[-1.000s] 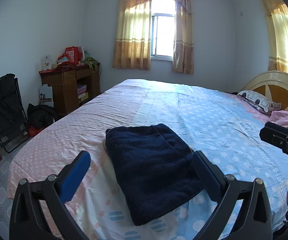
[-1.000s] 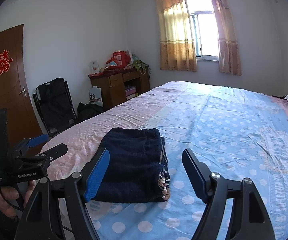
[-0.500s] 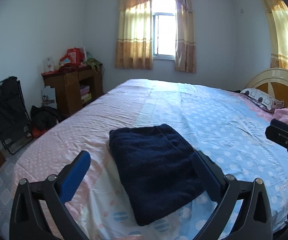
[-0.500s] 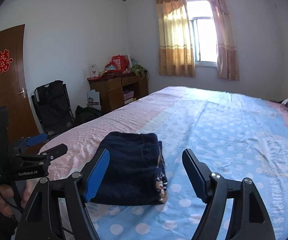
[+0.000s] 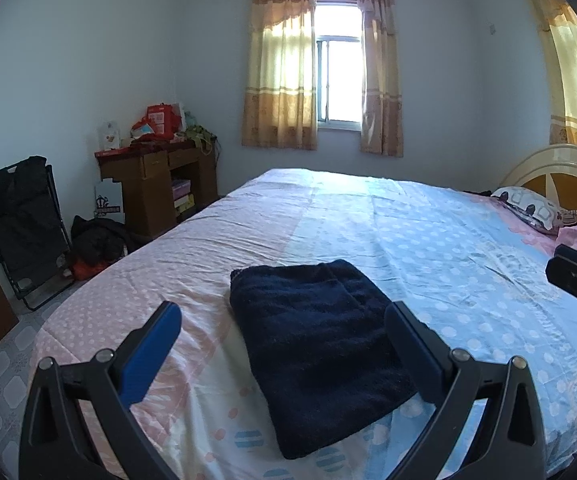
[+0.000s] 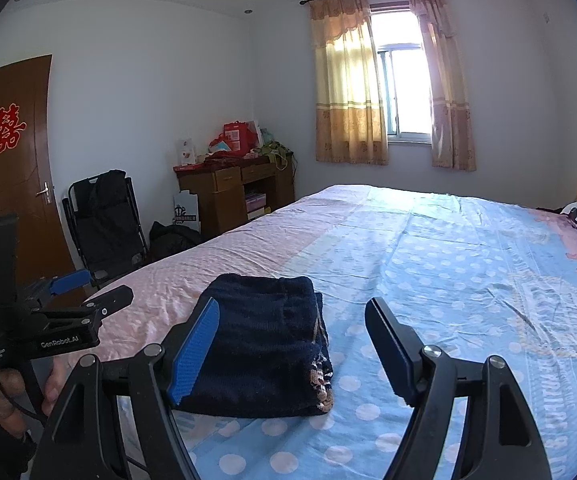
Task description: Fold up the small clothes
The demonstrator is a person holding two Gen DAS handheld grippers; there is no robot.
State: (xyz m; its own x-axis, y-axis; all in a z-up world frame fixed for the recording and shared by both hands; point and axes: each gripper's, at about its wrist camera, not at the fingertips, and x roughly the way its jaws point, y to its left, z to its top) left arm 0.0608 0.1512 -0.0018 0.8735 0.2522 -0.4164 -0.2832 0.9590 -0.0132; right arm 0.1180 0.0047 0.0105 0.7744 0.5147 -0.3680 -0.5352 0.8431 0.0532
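A dark navy garment (image 5: 320, 344) lies folded into a flat rectangle on the bed, near its front edge; in the right wrist view (image 6: 264, 344) a patterned edge shows at its right side. My left gripper (image 5: 284, 344) is open and empty, held above the garment without touching it. My right gripper (image 6: 292, 344) is open and empty, to the right of the garment and clear of it. Each gripper shows in the other's view: the right one (image 5: 576, 280), the left one (image 6: 68, 312).
The bed (image 5: 428, 232) has a pink and blue polka-dot sheet. A pillow (image 5: 528, 208) and headboard (image 5: 560, 176) are at the right. A wooden desk (image 5: 156, 184), a folding chair (image 5: 24, 220) and a brown door (image 6: 8, 184) stand along the left wall.
Both grippers have drawn back and risen a little from the folded garment, which lies still. Both stay open.
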